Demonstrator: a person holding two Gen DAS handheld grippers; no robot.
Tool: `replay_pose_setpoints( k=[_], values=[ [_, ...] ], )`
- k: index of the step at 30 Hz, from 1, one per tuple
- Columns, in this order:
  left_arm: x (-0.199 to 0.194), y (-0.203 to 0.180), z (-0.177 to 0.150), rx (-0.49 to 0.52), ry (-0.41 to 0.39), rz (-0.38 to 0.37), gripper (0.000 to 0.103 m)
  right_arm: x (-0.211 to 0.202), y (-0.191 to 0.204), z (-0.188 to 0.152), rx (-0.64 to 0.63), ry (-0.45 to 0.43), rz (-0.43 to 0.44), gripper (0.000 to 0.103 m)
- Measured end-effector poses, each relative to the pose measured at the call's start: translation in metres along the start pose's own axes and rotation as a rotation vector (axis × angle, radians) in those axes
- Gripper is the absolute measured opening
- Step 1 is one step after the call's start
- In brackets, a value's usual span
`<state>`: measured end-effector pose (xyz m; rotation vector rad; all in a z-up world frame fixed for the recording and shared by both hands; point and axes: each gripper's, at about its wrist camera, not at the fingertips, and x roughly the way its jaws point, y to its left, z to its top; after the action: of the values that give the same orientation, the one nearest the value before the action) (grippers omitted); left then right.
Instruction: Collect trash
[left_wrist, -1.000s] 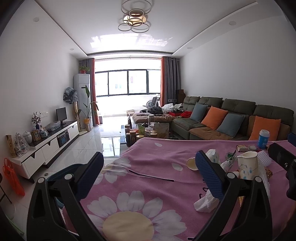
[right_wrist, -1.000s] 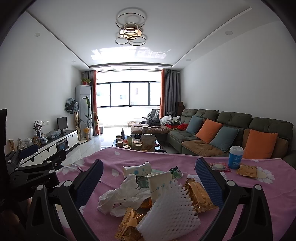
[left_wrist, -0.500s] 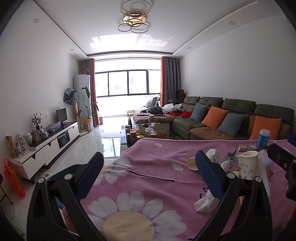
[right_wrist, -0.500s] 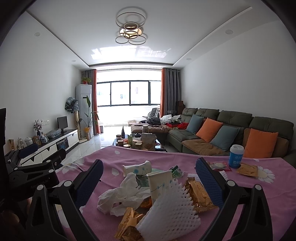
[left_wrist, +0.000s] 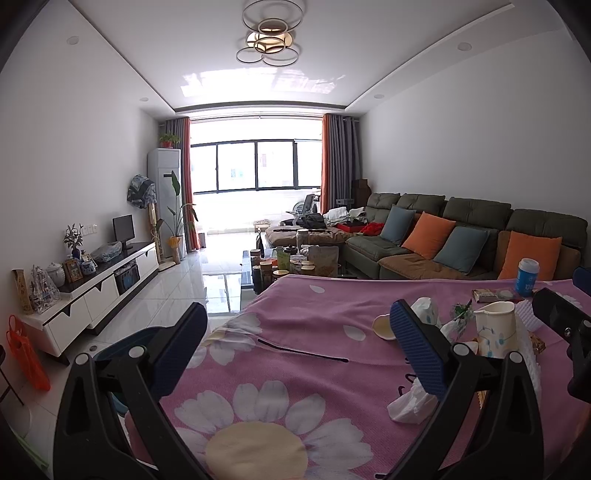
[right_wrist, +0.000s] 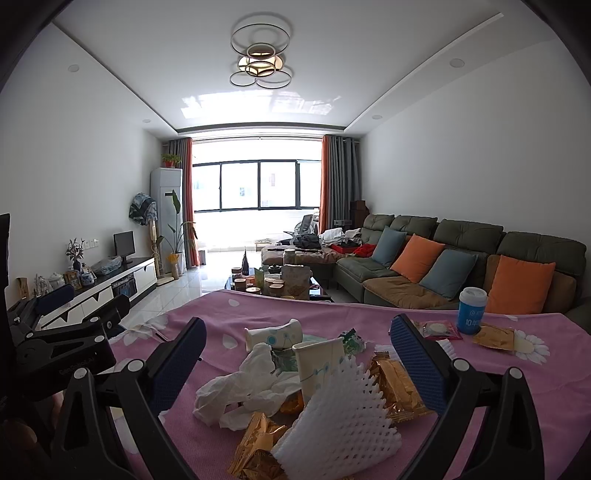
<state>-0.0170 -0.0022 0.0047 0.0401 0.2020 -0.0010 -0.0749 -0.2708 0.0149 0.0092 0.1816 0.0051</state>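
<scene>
bare pink cloth (left_wrist: 295, 354) left, foam net (right_wrist: 343, 417), paper cup (right_wrist: 317, 362) crowding right hand-held gripper (right_wrist: 299, 350)

Blue cup (right_wrist: 472, 310): "10" legible (rest unreadable); left gripper (right_wrist: 79, 363) body: faint embossed lettering, unreadable.

A dark olive sectional sofa (right_wrist: 469, 236) lines the right wall, carrying orange and blue-grey square cushions (right_wrist: 417, 258). A white low TV cabinet (left_wrist: 107, 284) with a small black monitor (left_wrist: 123, 229) stands along the left wall. A ringed ceiling lamp (left_wrist: 269, 40) hangs above the glossy white tiled floor (left_wrist: 177, 291).
</scene>
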Motion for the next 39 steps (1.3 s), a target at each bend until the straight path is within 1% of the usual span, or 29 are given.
replay_pose_setpoints(
  k=[39],
  values=[
    [-0.0004,-0.0001,-0.0006,0.001,-0.004,0.003,0.098,0.0028,0.0018,-0.0058,0.009,0.004,-0.006,0.096]
  ],
)
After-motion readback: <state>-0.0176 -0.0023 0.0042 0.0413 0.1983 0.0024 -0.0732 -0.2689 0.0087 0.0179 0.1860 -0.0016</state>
